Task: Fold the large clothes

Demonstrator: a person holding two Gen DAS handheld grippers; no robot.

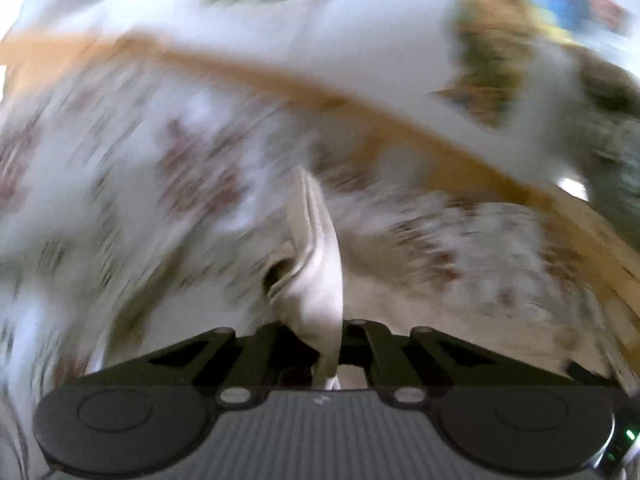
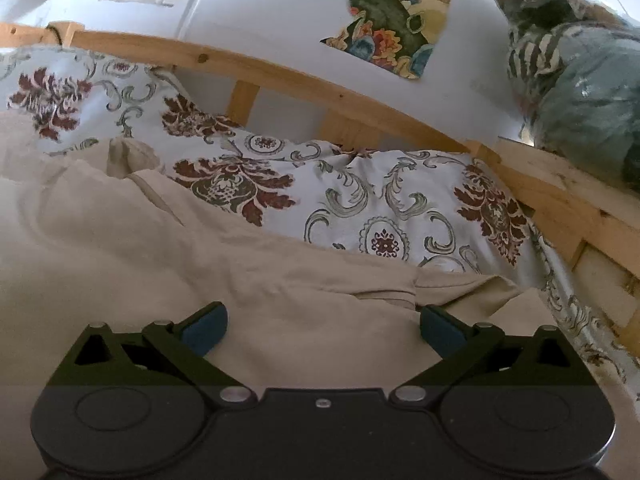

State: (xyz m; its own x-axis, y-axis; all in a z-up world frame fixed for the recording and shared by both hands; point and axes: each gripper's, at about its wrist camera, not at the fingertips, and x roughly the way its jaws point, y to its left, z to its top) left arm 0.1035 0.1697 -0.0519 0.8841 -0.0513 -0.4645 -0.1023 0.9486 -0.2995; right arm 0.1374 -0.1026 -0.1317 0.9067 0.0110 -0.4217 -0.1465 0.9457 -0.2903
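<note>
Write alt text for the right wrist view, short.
The right gripper hangs open, nothing between its blue pads, just above a crumpled beige garment spread on a bed. Beyond it lies a white bedspread with dark red floral patterns, then a wooden bed frame against a white wall with colourful pictures.

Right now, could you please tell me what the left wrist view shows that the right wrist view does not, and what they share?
Only the left wrist view shows the left hand-held gripper shut on a ridge of beige garment that stands up between its fingers; the rest there is motion-blurred.

Only the right wrist view shows the right hand-held gripper open over the garment's flat spread, nothing between its blue pads, and sharp floral bedding.

Both show the beige garment, the patterned bedding, the wooden bed rail and pictures on the white wall.
</note>
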